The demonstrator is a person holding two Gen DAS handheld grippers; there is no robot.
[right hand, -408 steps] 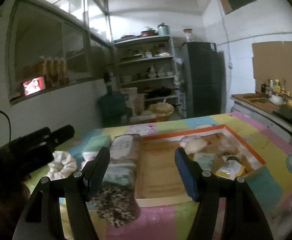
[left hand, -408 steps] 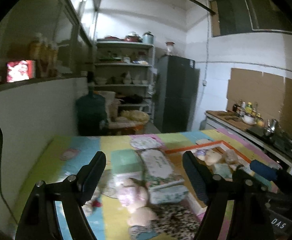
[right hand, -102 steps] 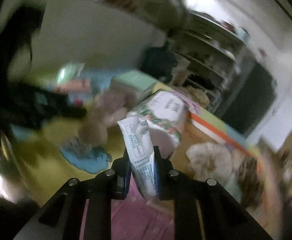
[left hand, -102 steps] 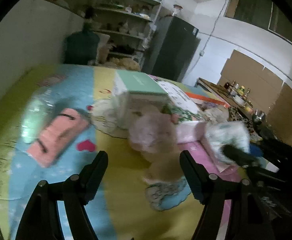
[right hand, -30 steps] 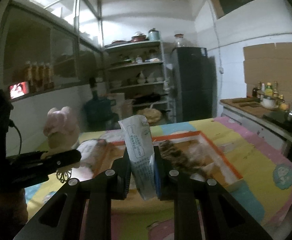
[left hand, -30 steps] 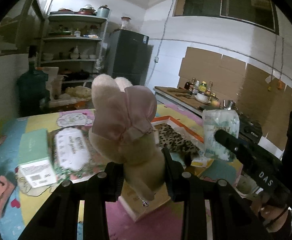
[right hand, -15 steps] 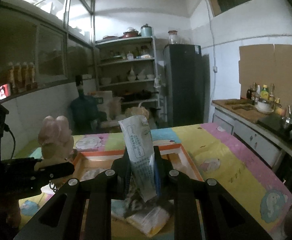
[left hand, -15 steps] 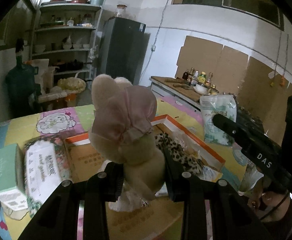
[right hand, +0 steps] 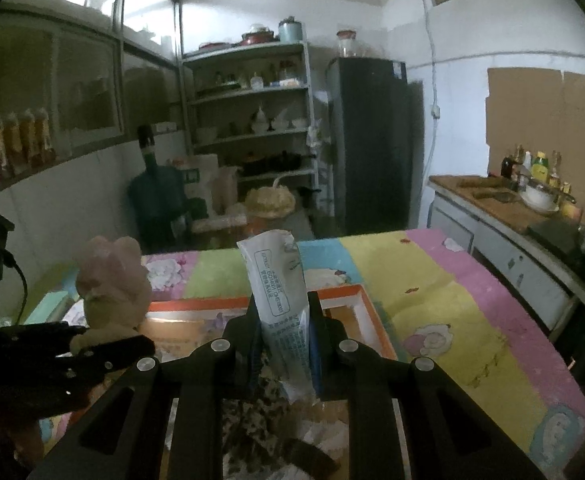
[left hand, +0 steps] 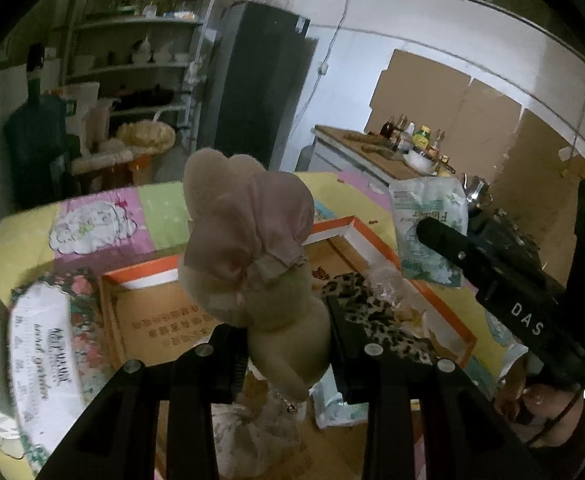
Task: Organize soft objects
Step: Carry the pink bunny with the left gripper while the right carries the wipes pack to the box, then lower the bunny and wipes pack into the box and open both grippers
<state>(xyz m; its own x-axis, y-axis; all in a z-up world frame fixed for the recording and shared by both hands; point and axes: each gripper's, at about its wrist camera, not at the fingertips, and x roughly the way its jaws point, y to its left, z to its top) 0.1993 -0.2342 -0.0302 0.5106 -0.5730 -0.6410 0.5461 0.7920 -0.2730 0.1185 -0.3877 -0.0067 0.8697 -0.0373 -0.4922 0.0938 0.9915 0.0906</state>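
Observation:
My left gripper (left hand: 288,340) is shut on a beige plush rabbit with a pink cap (left hand: 248,240) and holds it above the orange-rimmed cardboard box (left hand: 356,236). My right gripper (right hand: 284,340) is shut on a white tissue pack (right hand: 280,300) and holds it above the same box (right hand: 368,312). The rabbit also shows at the left of the right wrist view (right hand: 112,284), and the tissue pack at the right of the left wrist view (left hand: 428,228). A leopard-print cloth (left hand: 368,312) and other soft packs lie in the box.
A floral tissue pack (left hand: 48,344) lies left of the box on the colourful mat (right hand: 452,300). Behind the table stand a shelf unit (right hand: 252,120), a dark fridge (right hand: 372,140) and a water jug (right hand: 152,200). A counter with bottles (right hand: 532,184) runs along the right wall.
Both grippers have moved forward over the box with the rabbit and the tissue pack still held. The box now lies right beneath them.

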